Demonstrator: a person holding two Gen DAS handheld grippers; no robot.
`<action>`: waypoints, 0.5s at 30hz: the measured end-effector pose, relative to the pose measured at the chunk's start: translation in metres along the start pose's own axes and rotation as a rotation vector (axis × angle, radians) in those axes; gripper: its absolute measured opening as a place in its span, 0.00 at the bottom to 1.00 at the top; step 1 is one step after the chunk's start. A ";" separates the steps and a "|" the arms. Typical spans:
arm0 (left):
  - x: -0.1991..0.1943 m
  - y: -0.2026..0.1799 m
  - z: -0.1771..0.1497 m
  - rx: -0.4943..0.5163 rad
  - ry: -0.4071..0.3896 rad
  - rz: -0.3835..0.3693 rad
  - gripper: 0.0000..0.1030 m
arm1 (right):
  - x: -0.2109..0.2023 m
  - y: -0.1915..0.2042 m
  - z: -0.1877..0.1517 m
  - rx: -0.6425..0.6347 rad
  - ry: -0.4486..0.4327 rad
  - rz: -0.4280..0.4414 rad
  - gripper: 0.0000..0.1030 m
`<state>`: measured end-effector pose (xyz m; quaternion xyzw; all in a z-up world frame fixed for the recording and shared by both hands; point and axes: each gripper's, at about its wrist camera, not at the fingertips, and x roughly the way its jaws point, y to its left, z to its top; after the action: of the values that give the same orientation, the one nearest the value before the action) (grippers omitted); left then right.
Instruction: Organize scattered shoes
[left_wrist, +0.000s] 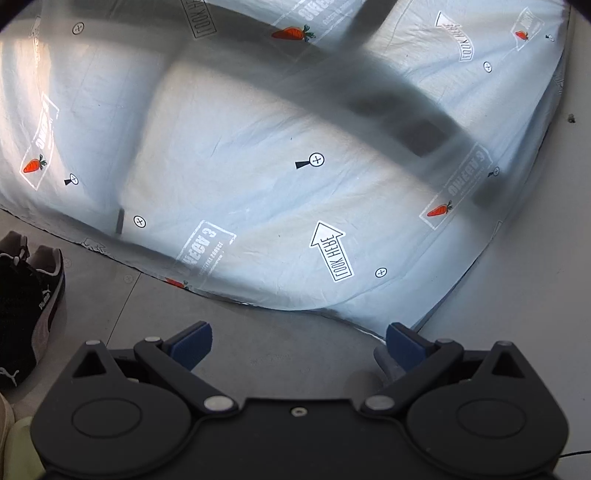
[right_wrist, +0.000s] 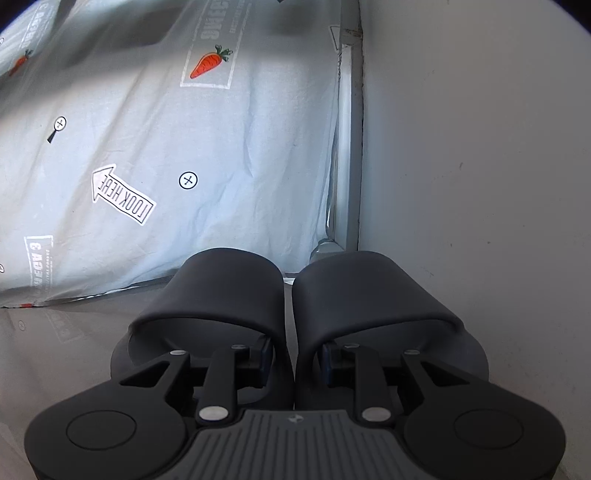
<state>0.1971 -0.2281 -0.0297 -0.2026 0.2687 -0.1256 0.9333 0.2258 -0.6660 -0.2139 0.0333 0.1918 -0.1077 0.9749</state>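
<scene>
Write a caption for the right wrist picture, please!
Right gripper carries two black slides together, one finger in each, near a carrot-print sheet.

a home – printed bedsheet (left_wrist: 258, 177), shoes (left_wrist: 26, 314) on tiled floor (left_wrist: 280, 354).

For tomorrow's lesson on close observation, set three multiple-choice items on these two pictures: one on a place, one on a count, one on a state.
1. In the left wrist view, where is the black sneaker?
A. At the left edge, on the floor
B. On the printed sheet
C. Between the tool's fingers

2. How many dark slides does the right tool hold?
A. One
B. Two
C. Three

3. What state is the left tool in?
A. Shut on a shoe
B. Shut on the sheet
C. Open, with nothing between its fingers

Answers:
1. A: it lies on the grey floor, off the printed sheet.
2. B: two straps stand side by side, one finger tucked inside each.
3. C: the blue pads stand wide apart over bare floor.
</scene>
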 end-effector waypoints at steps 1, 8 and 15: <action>0.005 -0.001 0.001 0.003 0.010 -0.008 0.99 | 0.013 -0.002 0.002 -0.002 0.004 0.001 0.28; 0.036 -0.004 0.000 -0.012 0.079 -0.022 0.99 | 0.070 -0.014 0.005 0.020 0.031 0.012 0.28; 0.056 -0.004 -0.011 -0.031 0.137 -0.004 0.99 | 0.116 -0.025 0.014 0.019 0.055 0.005 0.28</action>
<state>0.2366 -0.2545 -0.0612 -0.2086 0.3336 -0.1370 0.9091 0.3299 -0.7144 -0.2455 0.0458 0.2172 -0.1062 0.9692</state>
